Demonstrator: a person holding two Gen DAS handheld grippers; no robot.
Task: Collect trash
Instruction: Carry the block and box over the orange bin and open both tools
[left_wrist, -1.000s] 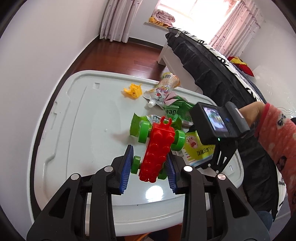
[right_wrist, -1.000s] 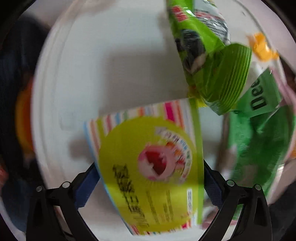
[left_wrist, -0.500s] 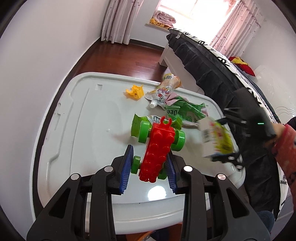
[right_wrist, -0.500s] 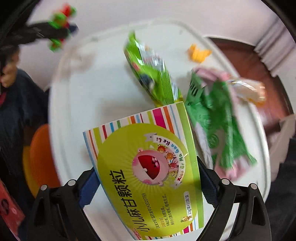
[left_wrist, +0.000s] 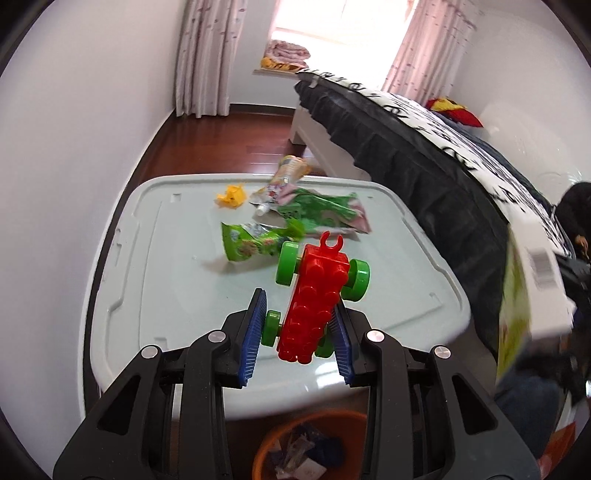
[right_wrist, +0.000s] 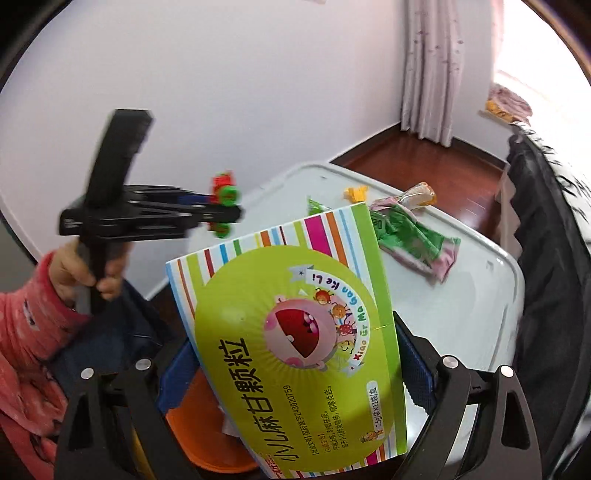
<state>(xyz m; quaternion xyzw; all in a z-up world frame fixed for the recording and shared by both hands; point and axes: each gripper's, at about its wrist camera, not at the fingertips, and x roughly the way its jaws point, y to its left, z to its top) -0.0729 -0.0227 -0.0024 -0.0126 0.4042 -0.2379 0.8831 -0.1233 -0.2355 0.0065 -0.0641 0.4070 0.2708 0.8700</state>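
My left gripper (left_wrist: 297, 326) is shut on a red brick toy car with green wheels (left_wrist: 314, 295) and holds it above the white bin lid (left_wrist: 147, 280). My right gripper (right_wrist: 291, 365) is shut on a green striped medicine box (right_wrist: 295, 339), held off the lid's near edge above an orange trash bin (right_wrist: 207, 439). The box shows blurred at the right of the left wrist view (left_wrist: 528, 288). On the lid lie a green snack bag (left_wrist: 255, 245), a green and pink wrapper (left_wrist: 325, 212), a drink pouch (left_wrist: 284, 181) and a yellow scrap (left_wrist: 231, 195).
The orange trash bin (left_wrist: 310, 446) with paper scraps in it stands on the floor below the lid's near edge. A bed with a dark cover (left_wrist: 424, 155) runs along the right side. A white wall (left_wrist: 74, 147) is on the left. The left gripper shows in the right wrist view (right_wrist: 221, 206).
My right gripper has lifted the medicine box off the lid and carried it back over the near edge toward the orange bin. My left gripper has risen with the toy car.
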